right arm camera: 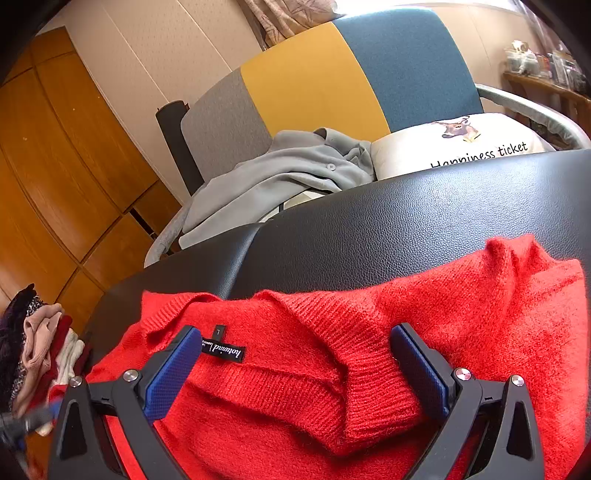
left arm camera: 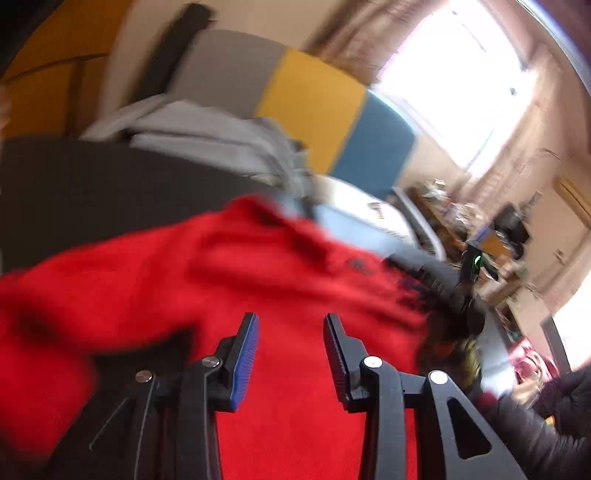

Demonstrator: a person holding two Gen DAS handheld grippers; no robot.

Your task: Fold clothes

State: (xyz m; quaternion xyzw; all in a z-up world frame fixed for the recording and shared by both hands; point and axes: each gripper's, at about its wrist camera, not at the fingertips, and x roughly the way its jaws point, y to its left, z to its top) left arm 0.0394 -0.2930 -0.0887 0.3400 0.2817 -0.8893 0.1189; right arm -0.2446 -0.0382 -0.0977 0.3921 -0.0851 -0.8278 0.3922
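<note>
A lived-in home room is indicated. Ahead of the right tongs, a tricolour grey, yellow and teal chair back [right arm camera: 325,74] is seen, with a grey buttoned garment [right arm camera: 280,177] and a printed cushion [right arm camera: 450,147] on it. Wooden wardrobe doors [right arm camera: 55,155] stand to their left; patterned curtains [right arm camera: 284,16] hang beyond. A cluttered shelf [right arm camera: 546,70] is noted at far right.

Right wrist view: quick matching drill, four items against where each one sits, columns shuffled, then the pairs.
1 red sweater
2 grey shirt
3 white cushion
4 clothes pile

A far left edge, beside the black surface
B spread on the black surface, between the open right gripper fingers
C on the chair, right of the grey garment
D draped over the chair seat

1-B, 2-D, 3-C, 4-A
</note>
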